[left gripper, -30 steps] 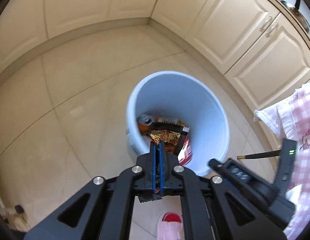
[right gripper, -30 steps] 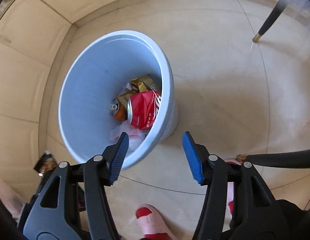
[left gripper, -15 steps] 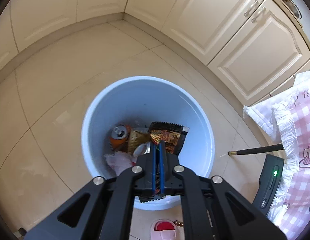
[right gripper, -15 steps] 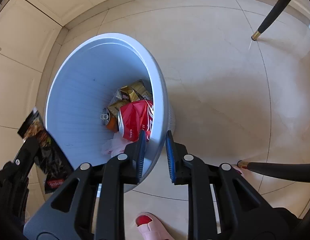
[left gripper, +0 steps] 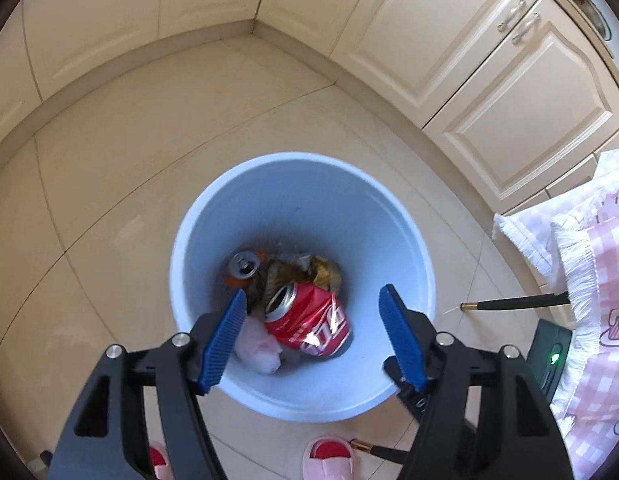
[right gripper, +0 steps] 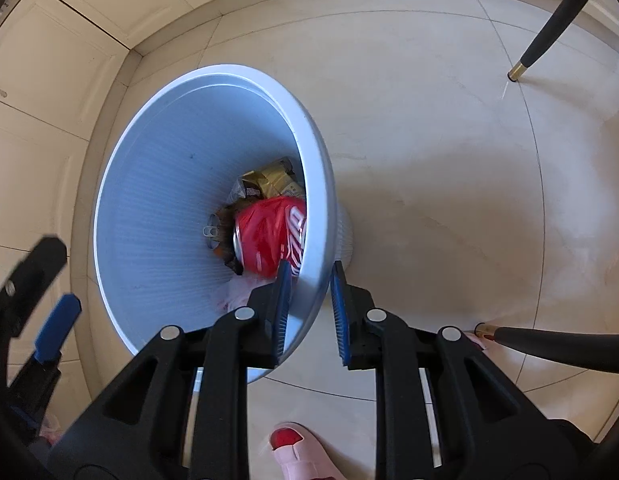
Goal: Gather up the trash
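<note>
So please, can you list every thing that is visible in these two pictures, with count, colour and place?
round plastic trash bin: one, light blue, on the floor by the cabinet corner
crushed drink can: one, red, inside the bin
upright drink can: one, orange with silver top, inside the bin
crumpled snack wrappers: several, gold and dark, inside the bin
soft wad: one, pale pink, inside the bin
cabinet doors: several, cream, behind the bin
fringed checked cloth: one, pink and white, right edge
slippers: two, pink and red, bottom edge
left tool: opening above the bin, nothing between
right tool: shut on the bin rim
</note>
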`<action>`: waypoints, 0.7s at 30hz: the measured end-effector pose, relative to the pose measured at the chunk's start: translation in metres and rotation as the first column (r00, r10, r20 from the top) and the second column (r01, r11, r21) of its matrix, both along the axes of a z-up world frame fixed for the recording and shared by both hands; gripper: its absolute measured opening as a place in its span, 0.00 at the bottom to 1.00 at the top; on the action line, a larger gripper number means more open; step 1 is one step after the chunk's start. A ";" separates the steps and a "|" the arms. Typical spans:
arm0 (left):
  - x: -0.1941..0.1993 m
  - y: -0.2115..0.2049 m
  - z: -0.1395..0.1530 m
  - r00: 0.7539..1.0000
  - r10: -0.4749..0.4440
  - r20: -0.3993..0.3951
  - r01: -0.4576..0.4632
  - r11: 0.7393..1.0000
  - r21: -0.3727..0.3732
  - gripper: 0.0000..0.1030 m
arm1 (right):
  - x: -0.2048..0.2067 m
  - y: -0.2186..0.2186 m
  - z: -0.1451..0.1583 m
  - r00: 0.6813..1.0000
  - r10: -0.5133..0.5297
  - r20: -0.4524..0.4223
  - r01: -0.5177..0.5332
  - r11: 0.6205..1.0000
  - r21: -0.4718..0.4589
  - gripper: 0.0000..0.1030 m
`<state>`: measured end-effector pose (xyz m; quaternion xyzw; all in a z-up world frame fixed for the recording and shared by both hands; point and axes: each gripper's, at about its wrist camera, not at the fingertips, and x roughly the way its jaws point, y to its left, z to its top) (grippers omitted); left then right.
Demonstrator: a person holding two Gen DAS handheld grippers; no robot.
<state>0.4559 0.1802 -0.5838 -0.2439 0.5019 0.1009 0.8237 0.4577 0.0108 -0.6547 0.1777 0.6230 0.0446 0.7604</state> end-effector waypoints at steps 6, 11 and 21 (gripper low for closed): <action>-0.015 0.009 0.010 0.999 0.022 -0.026 -0.021 0.999 0.040 0.66 | 0.001 0.005 0.010 0.999 0.033 0.019 -0.032 0.997 -0.066 0.57; -0.027 0.018 0.035 0.999 0.021 -0.030 -0.018 0.996 0.090 0.66 | -0.006 0.019 0.036 0.993 0.106 0.061 -0.098 0.987 -0.129 0.57; -0.075 0.059 0.137 0.999 0.040 -0.013 -0.035 0.972 0.231 0.66 | -0.023 0.054 0.139 0.953 0.259 0.157 -0.255 0.966 -0.041 0.63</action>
